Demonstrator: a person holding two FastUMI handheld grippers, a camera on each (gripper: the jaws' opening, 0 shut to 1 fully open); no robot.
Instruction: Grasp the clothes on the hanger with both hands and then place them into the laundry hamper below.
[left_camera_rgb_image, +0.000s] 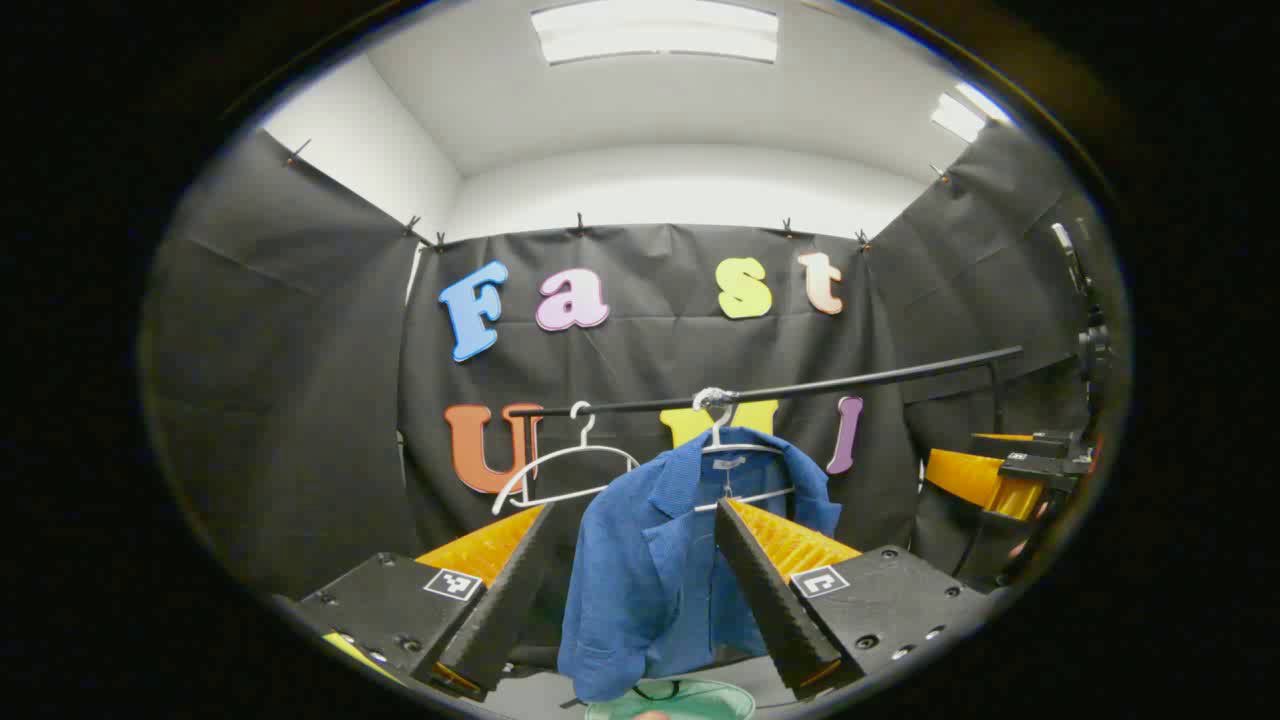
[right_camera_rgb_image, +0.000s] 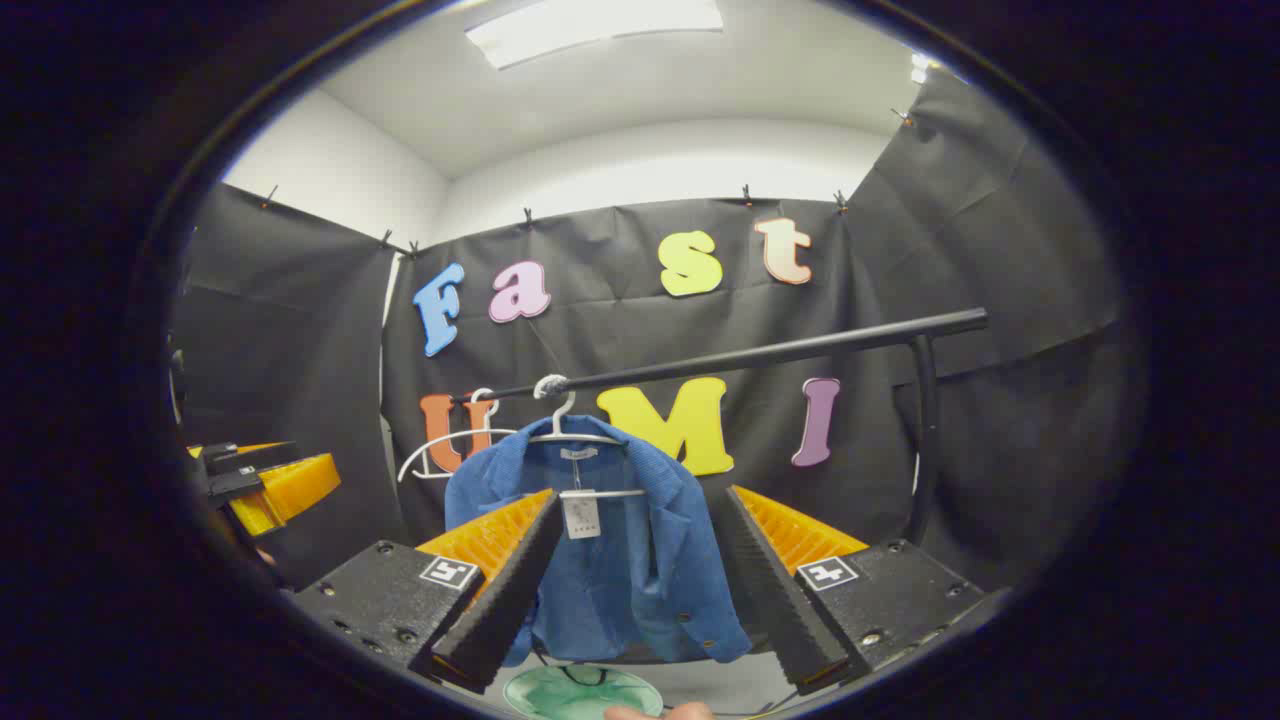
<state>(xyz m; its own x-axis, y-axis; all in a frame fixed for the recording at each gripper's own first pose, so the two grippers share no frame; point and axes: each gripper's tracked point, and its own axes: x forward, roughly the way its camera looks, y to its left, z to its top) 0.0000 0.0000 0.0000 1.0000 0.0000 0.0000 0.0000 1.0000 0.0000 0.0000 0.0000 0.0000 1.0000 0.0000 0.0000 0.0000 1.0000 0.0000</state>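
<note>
A blue jacket (left_camera_rgb_image: 650, 570) hangs on a white hanger (left_camera_rgb_image: 735, 450) from a black rail (left_camera_rgb_image: 800, 385); it also shows in the right gripper view as the blue jacket (right_camera_rgb_image: 610, 560) on its hanger (right_camera_rgb_image: 575, 435). My left gripper (left_camera_rgb_image: 635, 600) stands open in front of it, fingers apart with the cloth seen between them, some way off. My right gripper (right_camera_rgb_image: 635, 600) is open too, facing the jacket's front. The hamper's green rim (left_camera_rgb_image: 670, 700) peeks in at the bottom, and again as the green rim (right_camera_rgb_image: 580, 692).
An empty white hanger (left_camera_rgb_image: 560, 470) hangs left of the jacket on the same rail. The rail's upright post (right_camera_rgb_image: 925, 440) stands at the right. The other gripper (left_camera_rgb_image: 1010, 475) sits at the right edge of the left gripper view, and the other gripper (right_camera_rgb_image: 260, 485) at the left edge of the right gripper view.
</note>
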